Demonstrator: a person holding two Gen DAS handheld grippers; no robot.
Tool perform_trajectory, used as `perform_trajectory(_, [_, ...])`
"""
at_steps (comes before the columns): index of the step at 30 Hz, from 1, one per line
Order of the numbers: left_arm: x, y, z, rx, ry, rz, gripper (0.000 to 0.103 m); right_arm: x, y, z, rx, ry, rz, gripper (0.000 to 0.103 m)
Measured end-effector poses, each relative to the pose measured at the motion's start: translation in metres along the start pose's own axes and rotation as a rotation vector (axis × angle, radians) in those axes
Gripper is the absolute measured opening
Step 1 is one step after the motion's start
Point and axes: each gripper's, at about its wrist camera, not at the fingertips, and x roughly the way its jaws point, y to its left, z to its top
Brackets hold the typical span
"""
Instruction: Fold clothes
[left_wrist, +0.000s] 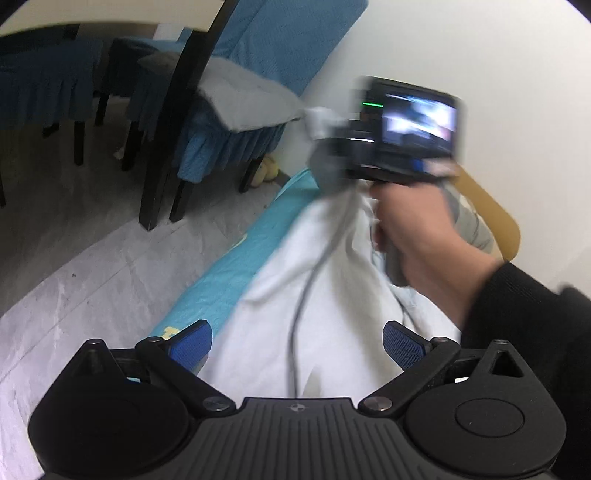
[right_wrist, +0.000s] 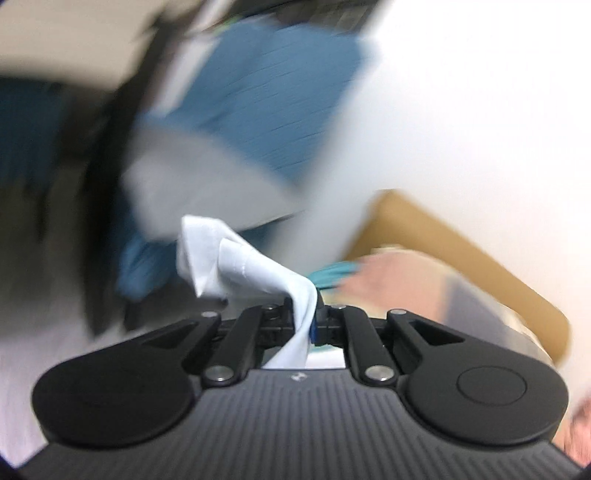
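A white garment (left_wrist: 325, 295) lies spread on a turquoise sheet (left_wrist: 229, 273) in the left wrist view. My left gripper (left_wrist: 297, 339) hovers over its near part, open, its blue pads wide apart with nothing pinched. Farther off, a hand (left_wrist: 417, 229) holds my right gripper (left_wrist: 325, 158), blurred, lifting a corner of the white cloth. In the right wrist view my right gripper (right_wrist: 308, 314) is shut on a bunched fold of the white garment (right_wrist: 236, 266), which sticks up past the fingers.
Dark-legged chairs (left_wrist: 236, 122) with blue covers and a grey cushion stand on the grey floor (left_wrist: 74, 266) to the left. A white wall (left_wrist: 480, 48) is behind. A tan board (right_wrist: 461, 243) lies at the right. A yellow object (left_wrist: 269, 170) sits under a chair.
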Motion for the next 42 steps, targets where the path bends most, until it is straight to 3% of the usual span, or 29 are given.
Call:
perform_trajectory(4, [-0.014, -0.015, -0.007, 0.038, -0.016, -0.031, 0.1, -0.026, -0.089, -0.023, 0.267, -0.022, -0.151, 0.009])
perform_trajectory(8, [-0.012, -0.032, -0.016, 0.108, 0.003, -0.027, 0.1, -0.023, -0.163, -0.083, 0.516, 0.076, -0.252, 0.009])
perform_trajectory(12, [0.0, -0.047, -0.024, 0.17, 0.027, -0.013, 0.1, -0.007, -0.191, -0.145, 0.63, 0.191, -0.199, 0.009])
perform_trajectory(15, [0.01, -0.056, -0.029, 0.203, 0.048, -0.006, 0.1, -0.004, -0.192, -0.162, 0.648, 0.188, -0.129, 0.012])
perform_trajectory(17, [0.016, -0.06, -0.031, 0.227, 0.053, 0.004, 0.1, -0.004, -0.193, -0.163, 0.664, 0.222, -0.086, 0.025])
perform_trajectory(19, [0.021, -0.063, -0.031, 0.248, 0.052, 0.014, 0.1, -0.013, -0.187, -0.159, 0.658, 0.226, -0.067, 0.071])
perform_trajectory(20, [0.023, -0.066, -0.03, 0.259, 0.051, 0.018, 0.1, -0.022, -0.189, -0.156, 0.656, 0.208, -0.057, 0.078])
perform_trajectory(22, [0.017, -0.069, -0.031, 0.277, 0.031, 0.016, 0.1, -0.041, -0.192, -0.149, 0.654, 0.19, -0.019, 0.078])
perform_trajectory(31, [-0.015, -0.083, -0.033, 0.341, -0.011, 0.009, 0.1, -0.186, -0.204, -0.115, 0.666, 0.153, 0.089, 0.078])
perform_trajectory(35, [-0.038, -0.087, -0.034, 0.358, -0.018, -0.006, 0.1, -0.269, -0.213, -0.116, 0.714, 0.128, 0.112, 0.078])
perform_trajectory(42, [-0.076, -0.101, -0.045, 0.388, -0.063, -0.028, 0.1, -0.387, -0.21, -0.125, 0.682, 0.113, 0.105, 0.078])
